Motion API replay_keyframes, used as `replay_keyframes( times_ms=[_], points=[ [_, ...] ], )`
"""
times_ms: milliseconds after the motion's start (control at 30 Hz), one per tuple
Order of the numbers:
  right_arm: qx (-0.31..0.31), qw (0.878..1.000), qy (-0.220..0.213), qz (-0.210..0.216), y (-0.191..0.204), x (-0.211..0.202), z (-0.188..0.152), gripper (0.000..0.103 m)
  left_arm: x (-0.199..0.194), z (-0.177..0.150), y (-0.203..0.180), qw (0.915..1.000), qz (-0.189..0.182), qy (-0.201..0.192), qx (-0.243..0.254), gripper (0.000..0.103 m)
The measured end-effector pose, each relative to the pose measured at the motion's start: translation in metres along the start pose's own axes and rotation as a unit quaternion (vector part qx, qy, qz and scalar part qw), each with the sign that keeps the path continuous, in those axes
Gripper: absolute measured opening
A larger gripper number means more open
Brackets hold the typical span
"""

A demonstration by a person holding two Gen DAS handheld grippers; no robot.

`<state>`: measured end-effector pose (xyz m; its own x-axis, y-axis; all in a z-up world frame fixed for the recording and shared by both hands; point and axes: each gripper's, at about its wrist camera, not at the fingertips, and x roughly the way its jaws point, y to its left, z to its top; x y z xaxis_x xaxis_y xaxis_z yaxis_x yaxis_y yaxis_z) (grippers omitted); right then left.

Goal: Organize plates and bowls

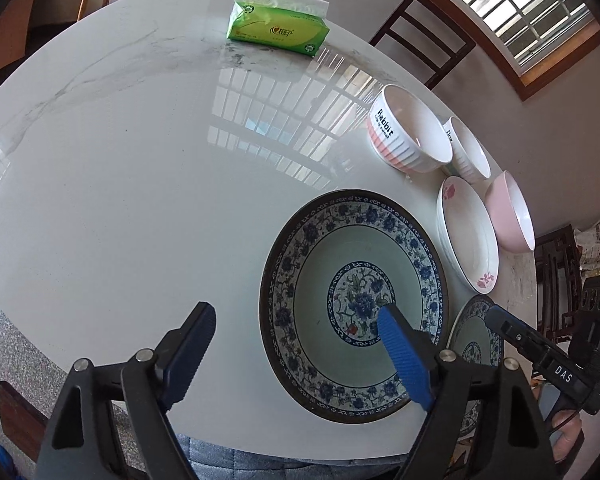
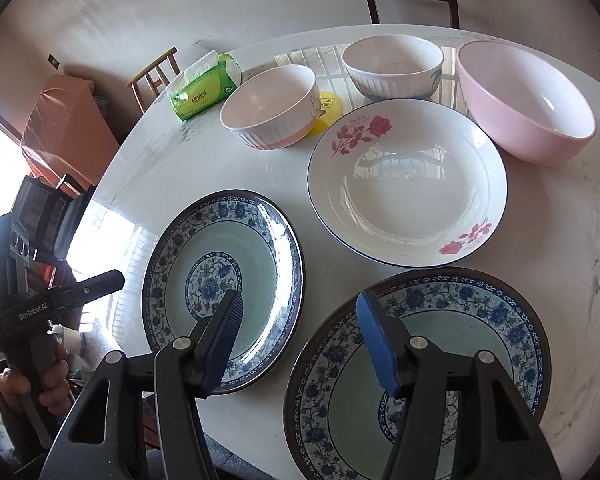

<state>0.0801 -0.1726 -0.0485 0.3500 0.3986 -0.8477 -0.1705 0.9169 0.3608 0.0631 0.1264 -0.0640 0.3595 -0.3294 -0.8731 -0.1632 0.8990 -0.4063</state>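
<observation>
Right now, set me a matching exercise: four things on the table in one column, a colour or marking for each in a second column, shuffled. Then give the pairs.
Things:
1. tissue pack
2. big bowl
3. ribbed bowl
4. white plate

Markings:
A. red roses on the rim
B. plain pink outside
C. green wrapper
D. a rabbit drawn on its side

Pairs: 1-C, 2-B, 3-D, 4-A
</observation>
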Motion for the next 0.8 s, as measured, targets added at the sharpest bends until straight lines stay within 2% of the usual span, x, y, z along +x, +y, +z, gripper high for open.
replay_keyframes(
  times_ms=[167, 333, 400, 733, 800],
  points=[
    [-0.009, 1.000, 0.018, 0.003, 0.003, 0.016, 0.011, 0.057, 0.012, 0.001, 0.011, 0.9995, -0.008, 0.023, -0.019, 0.065],
    [-0.007, 0.999, 0.037, 0.017, 0.002, 0.030, 0.018, 0.052, 0.019, 0.002, 0.016, 0.9988, -0.016, 0.034, -0.031, 0.060],
    [-0.006, 0.999, 0.045, 0.021, 0.001, 0.036, 0.021, 0.050, 0.021, 0.003, 0.016, 0.9987, -0.019, 0.037, -0.028, 0.053],
    [-0.007, 0.997, 0.070, 0.021, -0.006, 0.058, 0.029, 0.041, 0.028, 0.006, 0.015, 0.9985, -0.024, 0.043, -0.024, 0.052],
    [-0.013, 0.997, 0.072, 0.020, -0.006, 0.062, 0.029, 0.037, 0.030, 0.006, 0.016, 0.9983, -0.026, 0.047, -0.024, 0.042]
  ],
)
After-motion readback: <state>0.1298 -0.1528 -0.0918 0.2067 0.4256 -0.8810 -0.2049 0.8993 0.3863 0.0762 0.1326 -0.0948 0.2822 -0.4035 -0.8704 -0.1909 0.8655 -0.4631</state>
